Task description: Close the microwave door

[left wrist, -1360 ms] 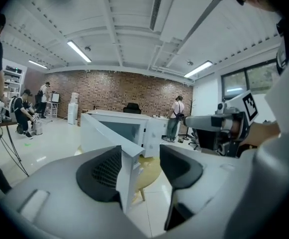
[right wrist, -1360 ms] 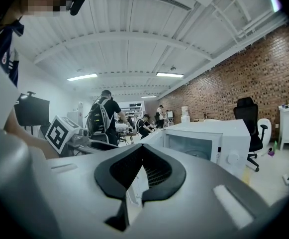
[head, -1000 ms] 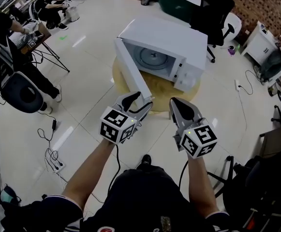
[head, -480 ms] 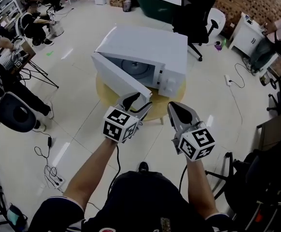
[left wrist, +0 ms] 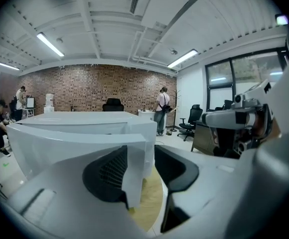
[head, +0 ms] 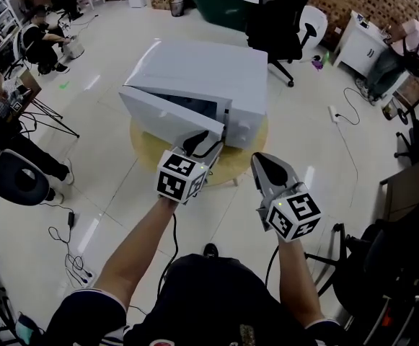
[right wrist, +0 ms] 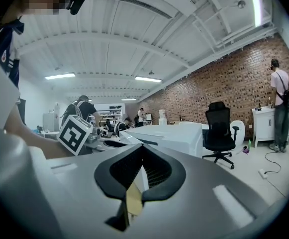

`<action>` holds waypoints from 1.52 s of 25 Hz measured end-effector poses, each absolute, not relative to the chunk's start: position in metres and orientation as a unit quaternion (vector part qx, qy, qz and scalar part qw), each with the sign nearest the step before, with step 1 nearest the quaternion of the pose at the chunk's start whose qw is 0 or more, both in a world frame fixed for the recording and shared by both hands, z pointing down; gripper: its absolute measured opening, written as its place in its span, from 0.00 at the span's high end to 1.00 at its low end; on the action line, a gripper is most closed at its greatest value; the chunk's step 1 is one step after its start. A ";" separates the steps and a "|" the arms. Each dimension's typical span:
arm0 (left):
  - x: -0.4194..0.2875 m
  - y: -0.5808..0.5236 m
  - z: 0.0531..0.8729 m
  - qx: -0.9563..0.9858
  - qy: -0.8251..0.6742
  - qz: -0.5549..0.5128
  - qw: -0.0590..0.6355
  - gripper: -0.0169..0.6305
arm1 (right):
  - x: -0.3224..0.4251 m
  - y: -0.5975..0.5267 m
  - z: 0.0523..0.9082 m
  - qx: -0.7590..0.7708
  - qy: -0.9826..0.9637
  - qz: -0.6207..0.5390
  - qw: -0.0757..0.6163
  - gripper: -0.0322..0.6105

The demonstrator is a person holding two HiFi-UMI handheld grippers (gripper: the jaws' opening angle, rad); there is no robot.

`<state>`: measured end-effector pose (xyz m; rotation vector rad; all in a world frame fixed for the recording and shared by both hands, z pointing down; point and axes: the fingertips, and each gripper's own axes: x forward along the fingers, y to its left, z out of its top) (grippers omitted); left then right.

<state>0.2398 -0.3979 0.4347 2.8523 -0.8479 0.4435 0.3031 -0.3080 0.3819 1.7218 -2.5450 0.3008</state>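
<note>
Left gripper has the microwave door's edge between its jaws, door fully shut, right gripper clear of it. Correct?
Not quite: the door is ajar, a dark gap showing in the head view. The left gripper does have the door's edge between its jaws, which have just been closing, and the right gripper hangs clear of it.

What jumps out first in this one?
The white microwave on the round wooden table at centre, its door ajar. The left gripper, whose jaws have just been closing, straddles the door's free edge; the right gripper hangs beside it, empty.
</note>
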 end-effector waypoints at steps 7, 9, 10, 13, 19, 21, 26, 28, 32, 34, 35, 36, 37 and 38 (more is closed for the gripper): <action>0.252 -0.431 0.435 0.939 -0.307 0.146 0.048 0.90 | 0.328 -0.313 0.388 0.576 -0.810 0.106 0.027 0.95; 0.256 -0.437 0.437 0.937 -0.313 0.146 0.049 0.93 | 0.334 -0.312 0.391 0.581 -0.806 0.109 0.027 0.95; 0.258 -0.440 0.438 0.936 -0.316 0.146 0.050 0.95 | 0.337 -0.311 0.392 0.583 -0.805 0.110 0.027 0.95; 0.265 -0.449 0.440 0.933 -0.324 0.148 0.048 0.96 | 0.346 -0.310 0.395 0.590 -0.799 0.114 0.025 0.95; 0.275 -0.466 0.441 0.930 -0.335 0.149 0.031 0.96 | 0.364 -0.304 0.404 0.608 -0.784 0.125 0.025 0.95; 0.278 -0.472 0.441 0.928 -0.342 0.147 0.035 0.96 | 0.371 -0.302 0.407 0.614 -0.779 0.128 0.025 0.95; 0.280 -0.479 0.440 0.924 -0.354 0.142 0.033 0.96 | 0.380 -0.298 0.408 0.624 -0.770 0.130 0.026 0.95; 0.280 -0.479 0.440 0.925 -0.350 0.147 0.036 0.96 | 0.382 -0.296 0.407 0.625 -0.769 0.130 0.026 0.95; 0.282 -0.477 0.444 0.924 -0.349 0.152 0.045 0.96 | 0.375 -0.294 0.405 0.621 -0.773 0.126 0.026 0.95; 0.283 -0.474 0.441 0.925 -0.345 0.154 0.045 0.96 | 0.370 -0.294 0.402 0.618 -0.776 0.123 0.027 0.95; 0.283 -0.471 0.439 0.926 -0.342 0.153 0.044 0.96 | 0.368 -0.294 0.400 0.617 -0.777 0.122 0.027 0.95; 0.283 -0.467 0.437 0.928 -0.338 0.152 0.042 0.96 | 0.366 -0.294 0.399 0.616 -0.778 0.121 0.028 0.95; 0.283 -0.462 0.435 0.930 -0.333 0.151 0.041 0.96 | 0.364 -0.293 0.398 0.615 -0.779 0.120 0.028 0.95; 0.282 -0.456 0.434 0.932 -0.328 0.150 0.041 0.96 | 0.361 -0.294 0.397 0.613 -0.781 0.119 0.029 0.95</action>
